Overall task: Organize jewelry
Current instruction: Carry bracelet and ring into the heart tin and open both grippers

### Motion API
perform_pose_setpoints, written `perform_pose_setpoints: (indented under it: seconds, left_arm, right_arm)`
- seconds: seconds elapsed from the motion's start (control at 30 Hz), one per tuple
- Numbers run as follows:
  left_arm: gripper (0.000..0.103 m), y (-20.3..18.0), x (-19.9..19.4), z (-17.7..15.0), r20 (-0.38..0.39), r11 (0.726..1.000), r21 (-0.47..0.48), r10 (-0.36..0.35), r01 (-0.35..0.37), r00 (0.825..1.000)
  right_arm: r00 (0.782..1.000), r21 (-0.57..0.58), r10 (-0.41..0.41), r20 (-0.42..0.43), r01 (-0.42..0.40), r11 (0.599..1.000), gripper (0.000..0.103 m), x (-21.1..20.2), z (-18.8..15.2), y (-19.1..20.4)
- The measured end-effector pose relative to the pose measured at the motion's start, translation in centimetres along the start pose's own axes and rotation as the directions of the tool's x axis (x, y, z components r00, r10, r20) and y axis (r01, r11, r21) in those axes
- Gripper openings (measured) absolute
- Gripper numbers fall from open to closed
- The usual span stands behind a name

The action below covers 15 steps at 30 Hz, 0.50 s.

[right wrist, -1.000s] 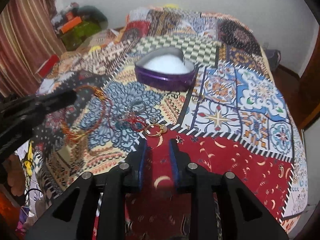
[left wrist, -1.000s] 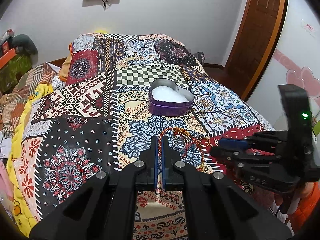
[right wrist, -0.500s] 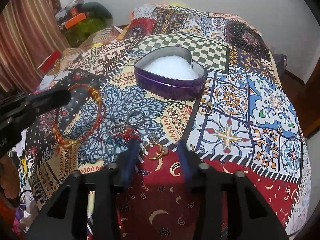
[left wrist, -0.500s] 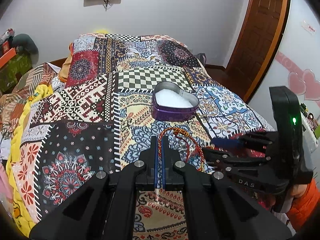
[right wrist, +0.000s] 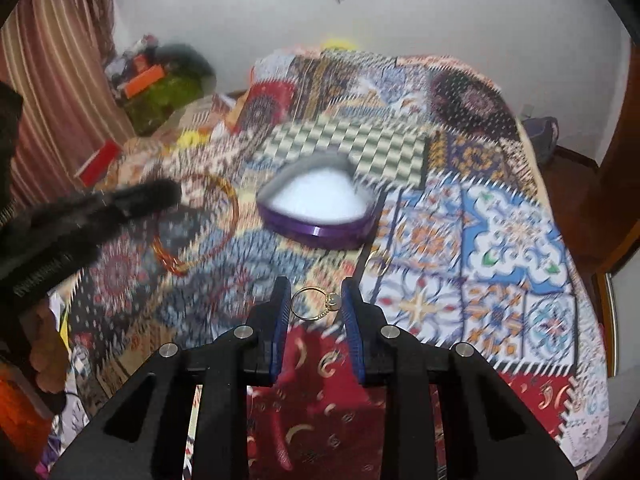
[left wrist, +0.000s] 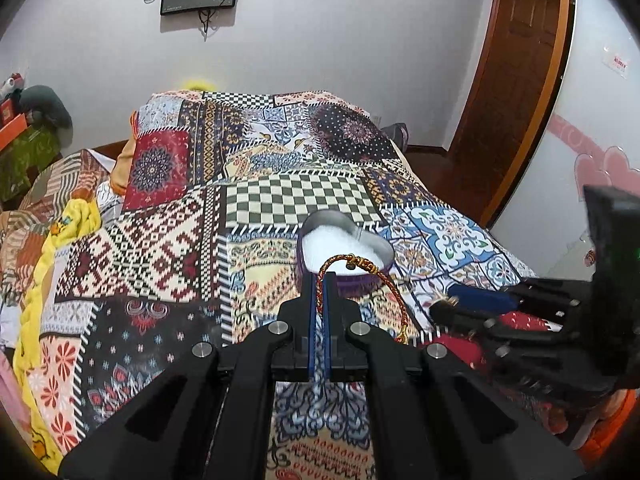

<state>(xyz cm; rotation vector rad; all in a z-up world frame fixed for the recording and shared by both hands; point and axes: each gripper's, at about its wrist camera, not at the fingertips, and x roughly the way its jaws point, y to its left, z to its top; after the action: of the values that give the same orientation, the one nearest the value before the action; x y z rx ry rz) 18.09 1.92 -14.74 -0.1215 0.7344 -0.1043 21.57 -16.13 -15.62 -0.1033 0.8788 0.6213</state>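
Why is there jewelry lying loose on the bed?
One small gold ring lies loose on the patterned quilt beside the purple heart-shaped tin, not inside it. Nothing looks spilled or broken.

Two black plastic grippers [left wrist: 319,280] [right wrist: 314,300], blue-padded jaws, silver screws, a green light on one housing.

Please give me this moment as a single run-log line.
left gripper: shut on red-gold bracelet | right gripper: shut on gold ring | heart tin: open on bed, holds no jewelry yet
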Motion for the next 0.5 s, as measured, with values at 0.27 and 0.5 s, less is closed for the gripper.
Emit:
perform_pose_setpoints:
  seconds: [0.27,0.5]
  left_arm:
    - [0.001,0.4,1.6,1.8,0.003,1.0,0.009,-0.002,0.002,1.0]
    - [0.001,1.0,3.9,2.8,-0.01,1.0,0.006,0.0,0.001,1.0]
  right_arm:
    - [0.997,0.024,-0.007,0.074,0.005,1.0,0.024,-0.5,3.0,-1.0]
    - [0.996,0.021,0.002,0.087,-0.003,1.0,0.024,0.8,4.3,-1.2]
